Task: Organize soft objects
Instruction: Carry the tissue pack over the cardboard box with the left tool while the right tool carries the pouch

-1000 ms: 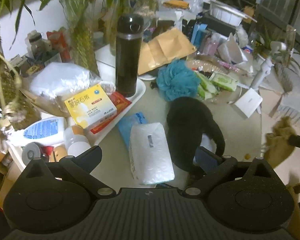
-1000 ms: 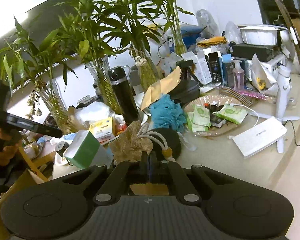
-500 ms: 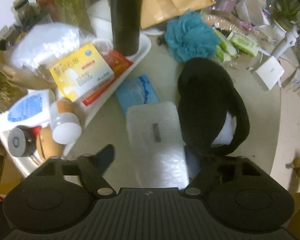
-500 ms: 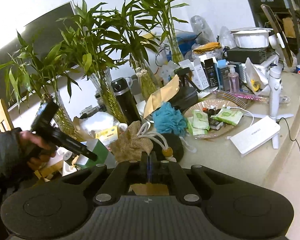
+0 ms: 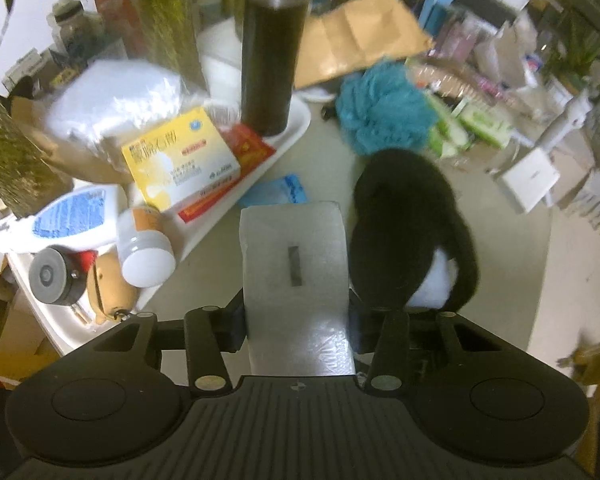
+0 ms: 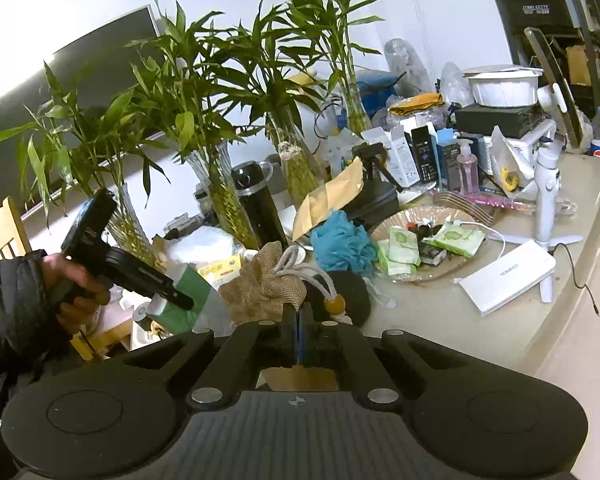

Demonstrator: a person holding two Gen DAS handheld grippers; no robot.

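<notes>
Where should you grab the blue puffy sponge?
Pinch the blue sponge at its fluffy top, coming down from above. It is a loose ruffled ball, so any fold squeezes. The bottle, envelope and black pouch crowd its sides.

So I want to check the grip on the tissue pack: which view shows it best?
The left wrist view: the tissue pack fills the centre, squeezed between the left claw's fingers. The right wrist view shows only its green side, from afar.

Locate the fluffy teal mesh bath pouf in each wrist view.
Left wrist: teal mesh bath pouf upper centre-right, behind the black fuzzy item.
Right wrist: pouf centre, left of the woven tray.
Shared landmark: tall black flask.
</notes>
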